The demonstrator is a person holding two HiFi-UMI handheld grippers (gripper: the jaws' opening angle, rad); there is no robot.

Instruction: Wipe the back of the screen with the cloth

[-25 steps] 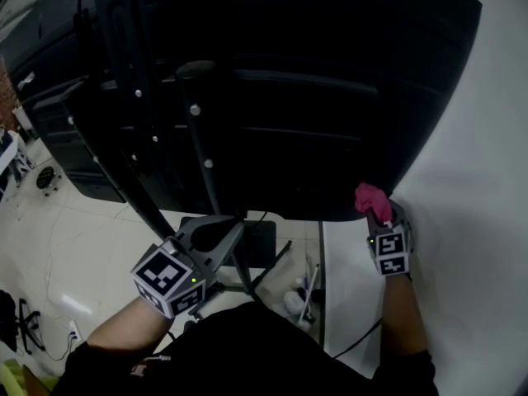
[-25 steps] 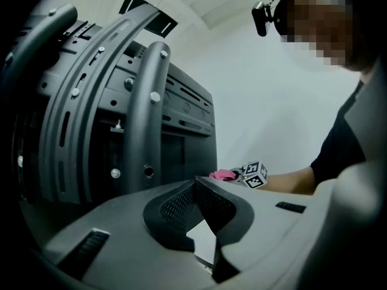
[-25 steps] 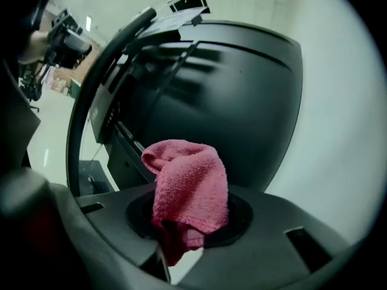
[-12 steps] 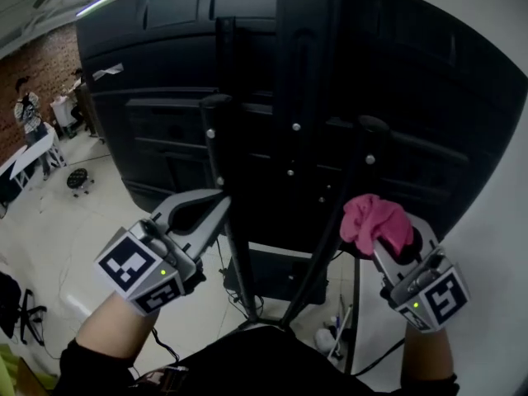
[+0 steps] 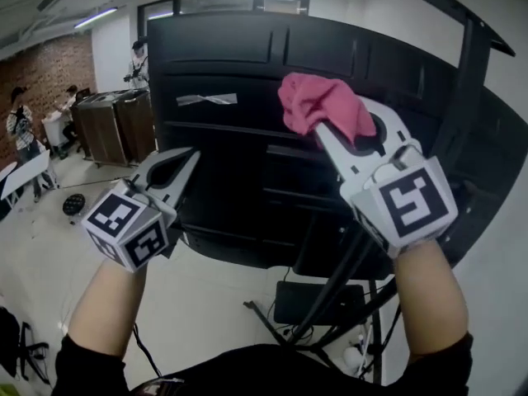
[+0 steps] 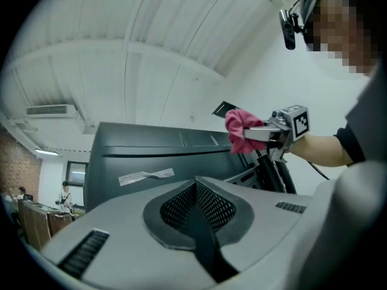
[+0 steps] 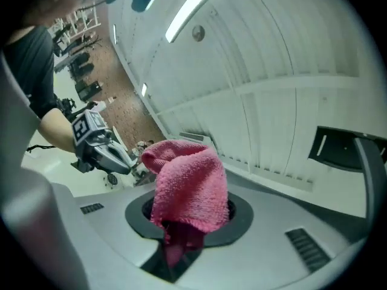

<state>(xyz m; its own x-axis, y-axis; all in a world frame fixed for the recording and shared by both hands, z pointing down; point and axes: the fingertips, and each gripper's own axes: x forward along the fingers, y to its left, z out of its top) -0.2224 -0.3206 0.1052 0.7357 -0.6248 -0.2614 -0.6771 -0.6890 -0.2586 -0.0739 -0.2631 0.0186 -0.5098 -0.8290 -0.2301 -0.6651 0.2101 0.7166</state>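
Observation:
The big black back of the screen (image 5: 247,81) stands upright on a metal stand (image 5: 346,279), filling the head view's middle. My right gripper (image 5: 326,130) is shut on a bunched pink cloth (image 5: 318,101), held up near the screen's upper part; contact with the panel cannot be told. The same cloth (image 7: 187,183) fills the right gripper view between the jaws. My left gripper (image 5: 186,159) is shut with nothing in it, raised at the left in front of the screen's lower left. In the left gripper view the screen back (image 6: 157,156) and the pink cloth (image 6: 242,132) show ahead.
A white label strip (image 5: 206,100) is stuck on the screen's back. A black box (image 5: 309,302) lies on the floor by the stand's legs. People stand by desks (image 5: 107,118) at the far left. A white wall (image 5: 495,304) runs along the right.
Both grippers have risen from low by the stand to the screen's upper half. The right one carried the pink cloth up and leftwards. The view has tilted up towards the room.

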